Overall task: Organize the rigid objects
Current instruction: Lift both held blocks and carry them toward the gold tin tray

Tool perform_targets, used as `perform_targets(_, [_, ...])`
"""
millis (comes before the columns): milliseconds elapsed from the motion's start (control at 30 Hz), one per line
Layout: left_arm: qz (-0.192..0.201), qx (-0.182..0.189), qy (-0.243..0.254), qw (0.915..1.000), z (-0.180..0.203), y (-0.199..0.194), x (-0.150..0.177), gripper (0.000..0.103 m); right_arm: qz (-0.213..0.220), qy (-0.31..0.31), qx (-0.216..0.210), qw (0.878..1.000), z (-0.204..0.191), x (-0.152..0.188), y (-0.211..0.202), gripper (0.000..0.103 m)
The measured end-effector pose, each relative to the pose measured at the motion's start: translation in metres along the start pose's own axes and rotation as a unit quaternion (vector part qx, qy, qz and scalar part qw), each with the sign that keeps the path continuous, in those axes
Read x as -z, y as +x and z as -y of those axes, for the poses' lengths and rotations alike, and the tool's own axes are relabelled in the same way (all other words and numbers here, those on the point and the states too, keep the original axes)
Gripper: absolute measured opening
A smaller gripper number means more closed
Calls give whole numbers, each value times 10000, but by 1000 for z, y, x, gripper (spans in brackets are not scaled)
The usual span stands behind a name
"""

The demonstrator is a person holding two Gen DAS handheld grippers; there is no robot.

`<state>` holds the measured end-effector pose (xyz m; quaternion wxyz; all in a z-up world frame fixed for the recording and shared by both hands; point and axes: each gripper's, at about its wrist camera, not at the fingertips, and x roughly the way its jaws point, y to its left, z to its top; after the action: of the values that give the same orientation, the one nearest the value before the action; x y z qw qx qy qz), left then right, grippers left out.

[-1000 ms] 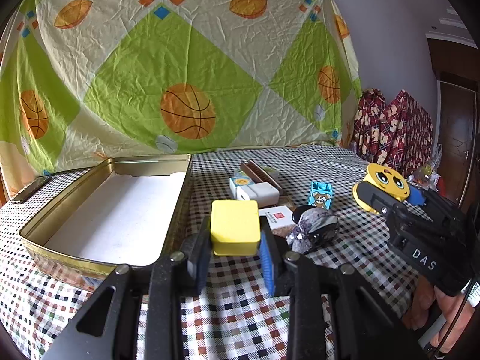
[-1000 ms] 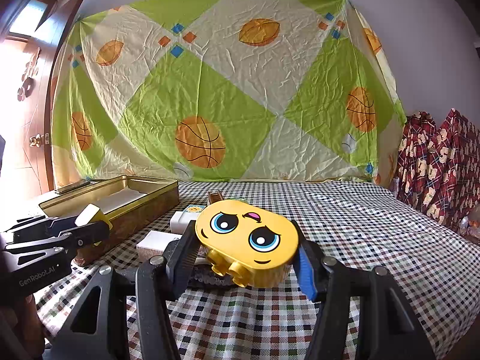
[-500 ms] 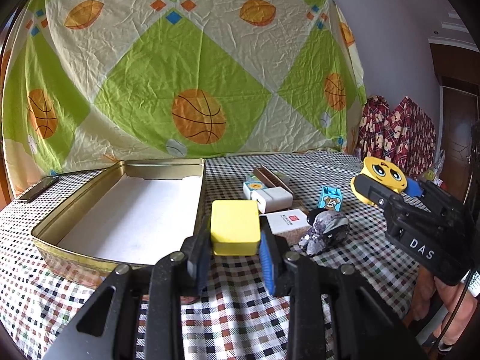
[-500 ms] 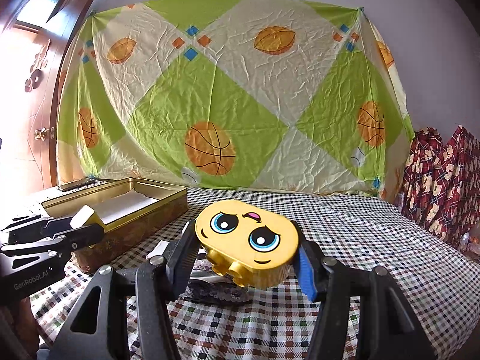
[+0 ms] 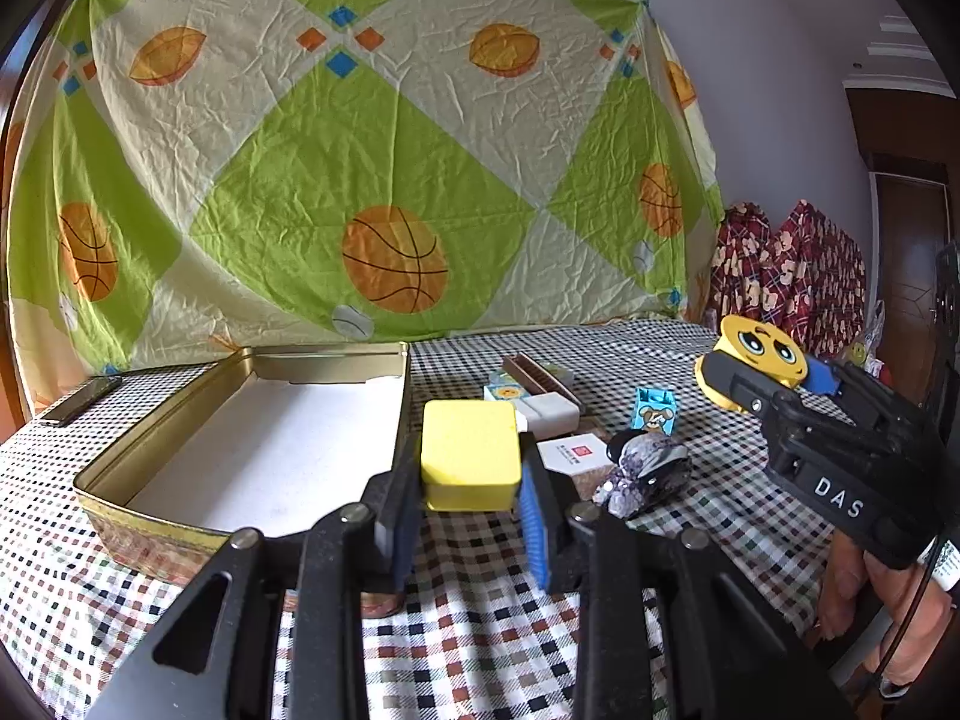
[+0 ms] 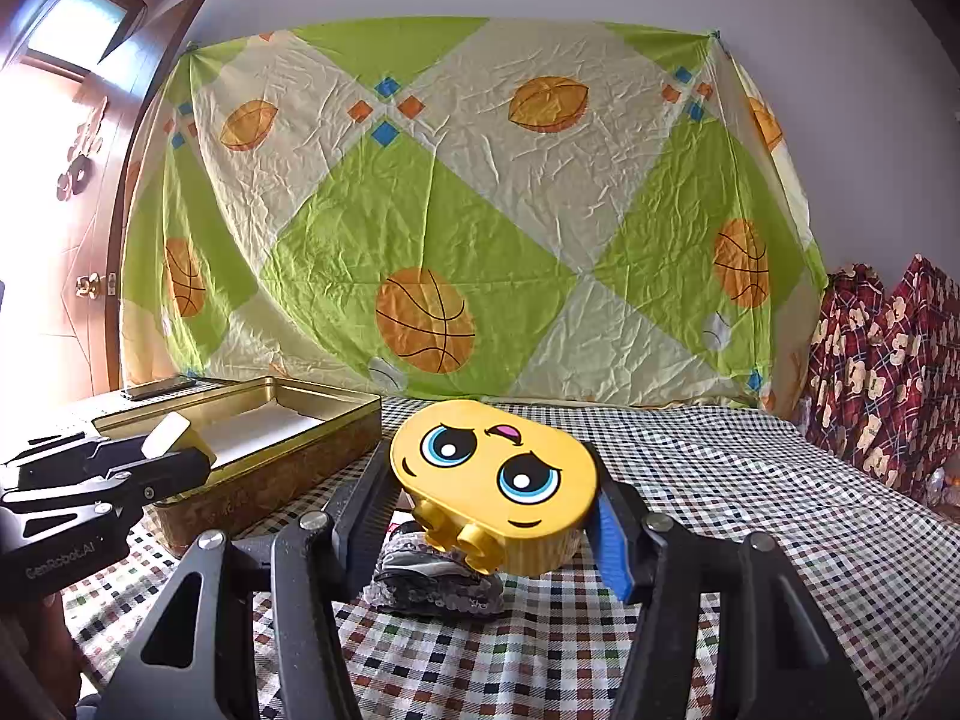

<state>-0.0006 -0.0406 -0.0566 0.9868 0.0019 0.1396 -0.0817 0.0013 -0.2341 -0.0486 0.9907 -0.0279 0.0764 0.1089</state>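
My left gripper [image 5: 468,516] is shut on a yellow rectangular box [image 5: 470,450] and holds it above the checkered tablecloth, just right of the open gold tin [image 5: 180,438]. My right gripper [image 6: 498,528] is shut on a yellow oval block with a cartoon face [image 6: 495,477], held above a grey crystal rock [image 6: 432,582]. In the left wrist view the right gripper [image 5: 762,372] and its face block [image 5: 759,348] show at the right. In the right wrist view the left gripper [image 6: 174,453] hangs next to the tin [image 6: 270,462].
On the cloth right of the tin lie a white box [image 5: 549,411], a white card box with a red mark [image 5: 573,456], a brown bar [image 5: 534,375], a blue picture block [image 5: 654,411] and the rock [image 5: 645,474]. A phone [image 5: 78,402] lies far left. A patterned sheet hangs behind.
Both grippers have risen a little with their objects. The left one has drifted toward the tin's right rim; the face block now tilts more.
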Motion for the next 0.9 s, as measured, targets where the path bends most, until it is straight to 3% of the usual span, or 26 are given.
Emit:
perform_targets(367, [11, -148, -175, 9997, -16, -5, -4, 28, -44, -50, -300, 9995, -20, -2, 6, 60])
perform_targets(900, [1, -633, -522, 9966, -57, -9, -11, 28, -177, -245, -363, 9989, -51, -4, 14, 60])
